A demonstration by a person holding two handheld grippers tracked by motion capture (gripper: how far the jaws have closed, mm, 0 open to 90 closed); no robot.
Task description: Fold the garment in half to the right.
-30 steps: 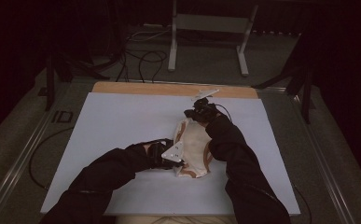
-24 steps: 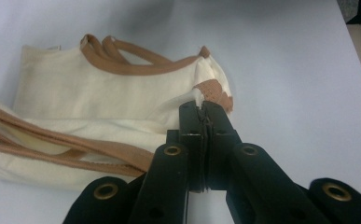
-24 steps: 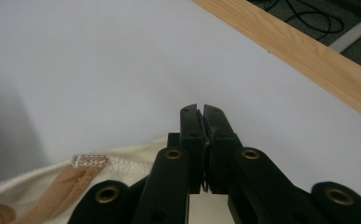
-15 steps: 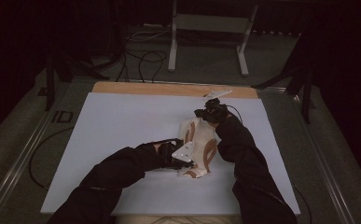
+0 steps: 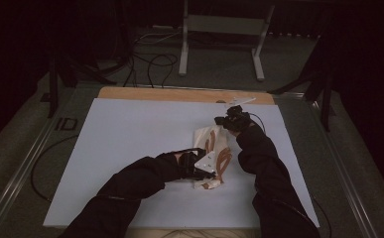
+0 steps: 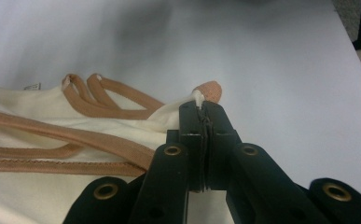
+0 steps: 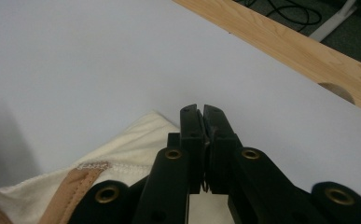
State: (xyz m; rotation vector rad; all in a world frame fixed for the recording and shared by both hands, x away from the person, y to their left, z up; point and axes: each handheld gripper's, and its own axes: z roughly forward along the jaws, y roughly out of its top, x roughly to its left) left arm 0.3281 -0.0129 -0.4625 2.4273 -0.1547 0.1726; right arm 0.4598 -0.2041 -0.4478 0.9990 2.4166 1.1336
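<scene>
Cloth (image 5: 214,156) lies right of centre on the white table (image 5: 130,139) in the high view, cream with tan straps, bunched lengthwise. My left gripper (image 5: 205,172) is at its near end, my right gripper (image 5: 227,120) at its far end.

Left gripper view now: my left gripper (image 6: 203,108) has its jaws clamped together on a cream corner with a tan strap end poking out past the tips. More straps (image 6: 99,95) loop away beside it.

Right gripper view: my right gripper (image 7: 201,114) is pressed closed too, and I judge it pinches the cloth (image 7: 122,149) edge low between the jaws.

I'd call this the spreading or folding step. Next I need both grips kept firm and both ends carried together, evenly, so nothing slips.
</scene>
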